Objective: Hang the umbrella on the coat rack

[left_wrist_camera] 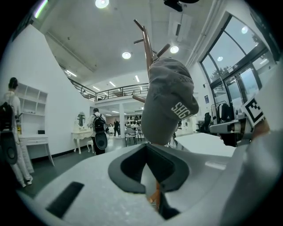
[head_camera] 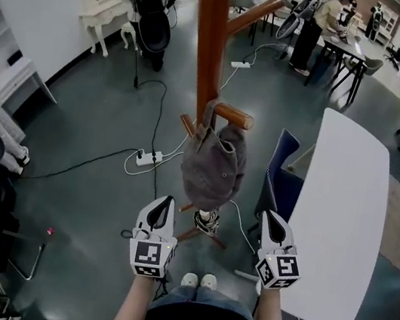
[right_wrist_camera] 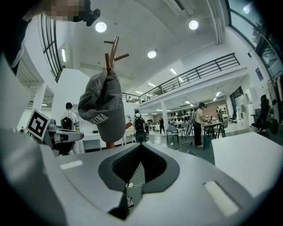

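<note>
My head view looks steeply down on the rack (head_camera: 208,42) and cap (head_camera: 214,167) from just above. Both gripper views sit lower and close, facing roughly level toward the cap from either side; all three share cap and rack.

A large open-plan workspace, part office and part test lab, with a grey floor (head_camera: 99,122), a very high white ceiling set with round lights (right_wrist_camera: 151,54), a railed mezzanine walkway (right_wrist_camera: 194,75) and tall windows (left_wrist_camera: 234,84). A person (head_camera: 312,30) stands at desks with chairs at the far end, and a power strip (head_camera: 148,158) and cables trail across the floor. A white dressing table (head_camera: 107,13) with an oval mirror, white shelving (head_camera: 1,51) and a stroller (head_camera: 150,16) line one wall, and a long white tabletop (head_camera: 343,219) stands opposite.
</note>
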Demonstrator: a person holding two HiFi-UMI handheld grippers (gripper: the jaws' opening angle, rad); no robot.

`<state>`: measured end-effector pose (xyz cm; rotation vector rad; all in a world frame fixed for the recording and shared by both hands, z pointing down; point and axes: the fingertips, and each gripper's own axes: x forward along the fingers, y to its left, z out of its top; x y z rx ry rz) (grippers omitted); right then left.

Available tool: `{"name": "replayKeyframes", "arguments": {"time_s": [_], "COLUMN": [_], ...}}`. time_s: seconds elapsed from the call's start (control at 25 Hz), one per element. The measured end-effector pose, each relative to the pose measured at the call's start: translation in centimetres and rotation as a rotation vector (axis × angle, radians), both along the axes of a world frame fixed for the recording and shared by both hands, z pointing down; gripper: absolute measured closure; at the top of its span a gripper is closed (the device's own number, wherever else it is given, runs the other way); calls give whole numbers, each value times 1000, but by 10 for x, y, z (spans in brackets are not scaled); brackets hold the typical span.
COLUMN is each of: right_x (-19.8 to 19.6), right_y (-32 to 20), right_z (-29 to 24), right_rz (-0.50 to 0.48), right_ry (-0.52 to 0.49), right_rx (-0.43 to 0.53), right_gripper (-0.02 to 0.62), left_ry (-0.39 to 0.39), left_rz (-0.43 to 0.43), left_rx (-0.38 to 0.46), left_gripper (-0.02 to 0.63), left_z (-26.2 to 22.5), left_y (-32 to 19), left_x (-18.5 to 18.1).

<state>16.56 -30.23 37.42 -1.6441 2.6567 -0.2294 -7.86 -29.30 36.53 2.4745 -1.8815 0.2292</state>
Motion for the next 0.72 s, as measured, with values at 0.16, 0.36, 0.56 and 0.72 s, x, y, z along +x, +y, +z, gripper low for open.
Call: {"name": "replayKeyframes", "arguments": {"time_s": [0.16, 0.36, 0.56, 0.72], "right_x": [3, 5, 6, 4], "right_y": [-3, -4, -3, 0], "right_z": [1, -4, -8, -9], "right_rz": [2, 8, 3, -5], "right_ry": [-3, 4, -7, -10], "right_rx": [1, 11, 17, 20], "right_gripper": [589, 590, 589, 590], "left_ry": [3, 12, 22, 26], "left_rz": [1, 15, 27, 31], "left_rx": [0, -6, 6, 10], "left_gripper": [598, 598, 598, 598], "left_z": [1, 1, -2, -3], "left_y": [-3, -1, 3, 6], "left_x": [0, 1, 4, 2]}}
